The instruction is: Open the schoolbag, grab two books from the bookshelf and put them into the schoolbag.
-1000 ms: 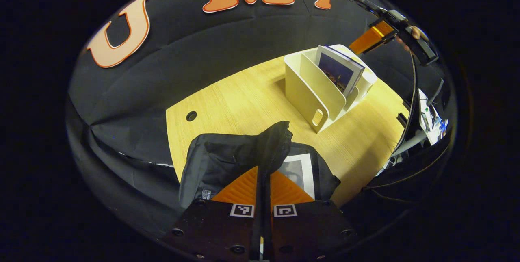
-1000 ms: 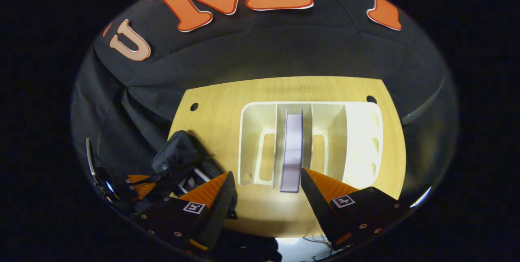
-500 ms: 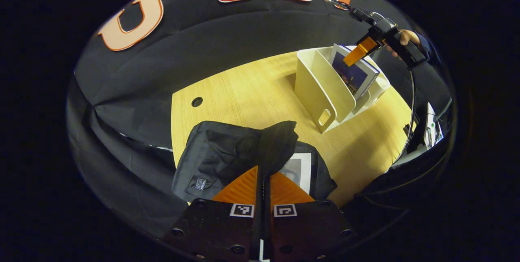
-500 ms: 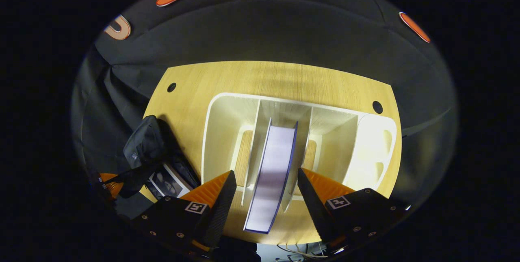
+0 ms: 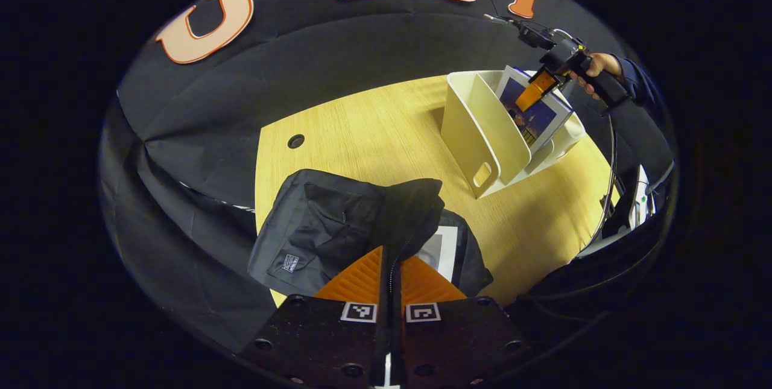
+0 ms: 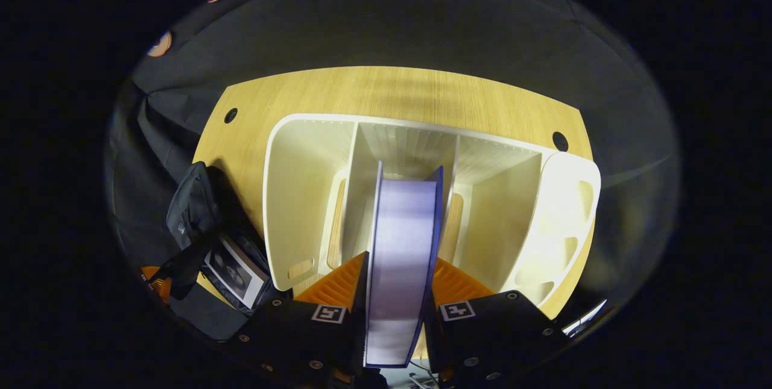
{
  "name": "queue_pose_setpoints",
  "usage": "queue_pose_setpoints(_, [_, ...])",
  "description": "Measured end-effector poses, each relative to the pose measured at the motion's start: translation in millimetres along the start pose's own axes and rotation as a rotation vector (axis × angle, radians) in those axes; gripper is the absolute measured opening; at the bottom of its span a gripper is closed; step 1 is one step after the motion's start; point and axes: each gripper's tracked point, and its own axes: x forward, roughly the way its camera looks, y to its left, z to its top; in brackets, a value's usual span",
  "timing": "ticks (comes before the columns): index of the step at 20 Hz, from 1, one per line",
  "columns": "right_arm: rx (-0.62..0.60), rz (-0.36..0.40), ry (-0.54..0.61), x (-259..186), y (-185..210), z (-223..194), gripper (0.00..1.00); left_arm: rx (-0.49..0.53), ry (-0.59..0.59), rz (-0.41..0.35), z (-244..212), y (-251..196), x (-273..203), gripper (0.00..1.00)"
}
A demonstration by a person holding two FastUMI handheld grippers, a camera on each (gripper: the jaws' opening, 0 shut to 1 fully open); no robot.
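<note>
The black schoolbag [image 5: 325, 229] lies on the wooden table, and my left gripper [image 5: 392, 253] is shut on its raised flap edge, holding the bag open. One book [image 5: 445, 245] with a white-bordered cover lies inside the bag. The white bookshelf [image 5: 482, 129] stands at the far right with a blue-covered book [image 5: 540, 117] upright in its middle slot. In the right gripper view my right gripper [image 6: 399, 256] is shut on that book [image 6: 403, 220], one orange finger on each cover. The schoolbag [image 6: 190, 217] and the book inside it [image 6: 236, 265] sit at lower left.
The wooden table [image 5: 362, 129] has a round cable hole [image 5: 295, 140] near the back left. A person's hand [image 5: 597, 66] holds the right gripper above the bookshelf [image 6: 301, 196]. Cables and equipment [image 5: 636, 196] hang past the table's right edge.
My right gripper came down over the upright book and its fingers closed from wide open onto both covers. My left gripper kept its hold on the bag flap.
</note>
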Motion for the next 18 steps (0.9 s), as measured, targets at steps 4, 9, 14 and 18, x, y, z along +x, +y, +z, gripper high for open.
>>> queue_pose_setpoints(4, [0.022,-0.014,-0.027,-18,-4,-14,0.38,0.029,-0.018,-0.011,1,3,-2,0.04])
queue_pose_setpoints(9, [0.119,-0.014,-0.065,-54,2,-55,0.38,0.078,-0.037,-0.06,0,8,-4,0.04])
queue_pose_setpoints(14, [0.223,-0.007,-0.133,-99,17,-101,0.38,0.2,-0.068,-0.089,4,19,-4,0.03])
queue_pose_setpoints(18, [0.303,0.008,-0.162,-128,29,-139,0.38,0.257,-0.083,-0.138,6,19,-1,0.04])
